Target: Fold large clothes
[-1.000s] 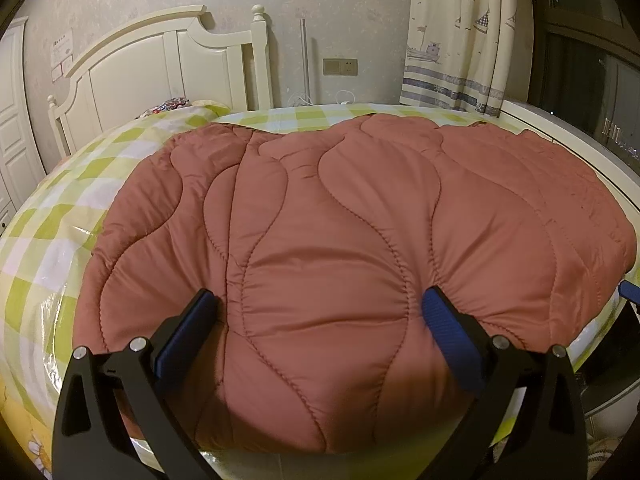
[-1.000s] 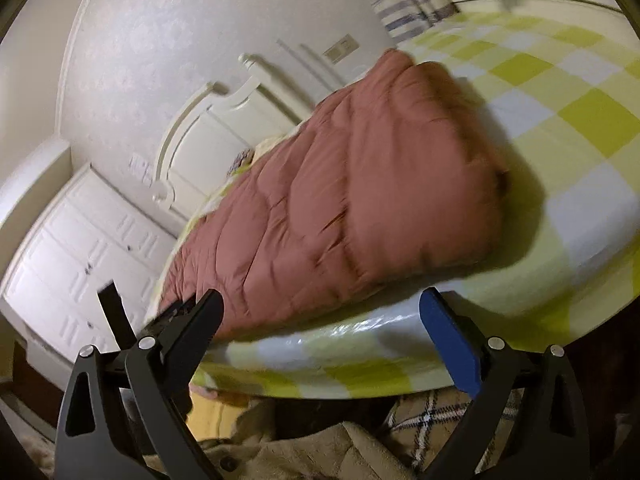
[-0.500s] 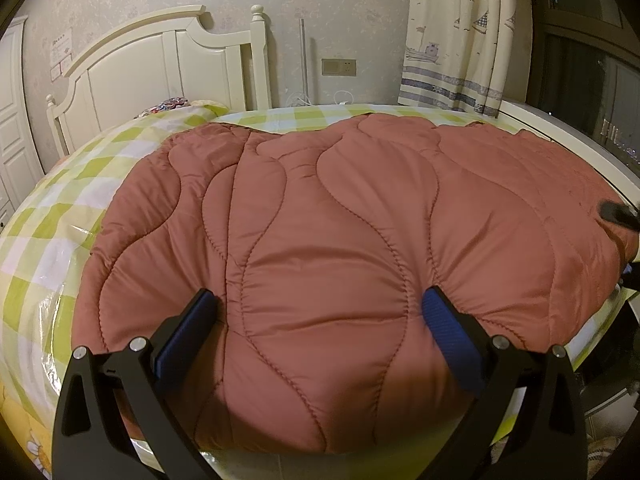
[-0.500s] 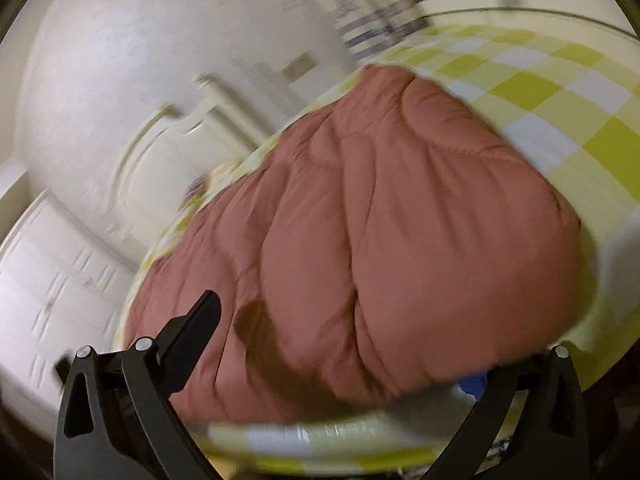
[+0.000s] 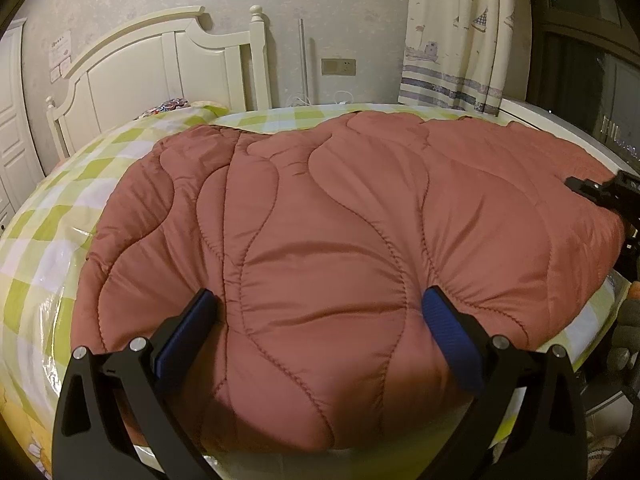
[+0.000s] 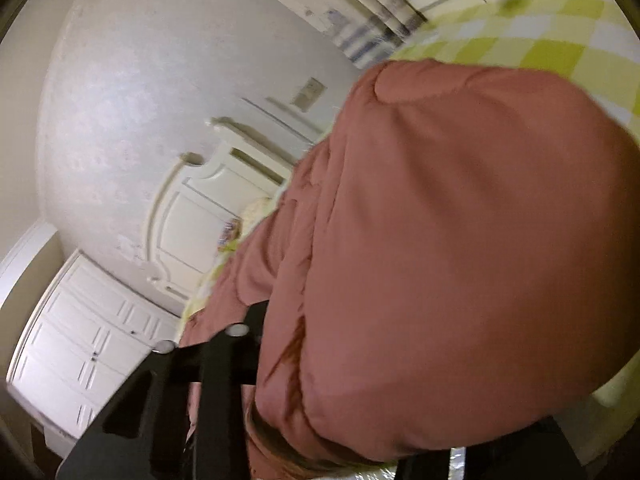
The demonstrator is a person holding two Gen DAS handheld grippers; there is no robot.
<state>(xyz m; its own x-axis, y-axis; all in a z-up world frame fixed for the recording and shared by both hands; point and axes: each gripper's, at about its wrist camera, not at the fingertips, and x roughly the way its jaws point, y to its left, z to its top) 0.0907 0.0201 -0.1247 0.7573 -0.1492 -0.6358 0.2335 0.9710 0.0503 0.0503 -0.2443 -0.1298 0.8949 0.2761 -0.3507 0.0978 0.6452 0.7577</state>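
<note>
A large dusty-pink quilted comforter [image 5: 340, 216] lies spread over the bed with a green-checked sheet [image 5: 52, 208]. My left gripper [image 5: 320, 316] is wide open, and its blue-padded fingers [image 5: 448, 328] press down on the comforter's near edge, which bulges between them. My right gripper [image 6: 360, 400] is pushed into the comforter's right corner [image 6: 440, 240], which fills the space between its black fingers [image 6: 236, 360]. Its pads are hidden under the fabric. It also shows at the right edge of the left wrist view [image 5: 612, 196].
A white headboard [image 5: 160, 64] stands at the far left, with a patterned pillow [image 5: 164, 106] below it. A curtain [image 5: 452, 32] hangs at the far right, by a dark window. White wardrobe doors [image 6: 80, 344] stand behind. Clutter lies on the floor by the bed.
My right gripper has moved in from below the bed edge onto the comforter's right corner, so the fabric now fills its view. My left gripper has stayed in place.
</note>
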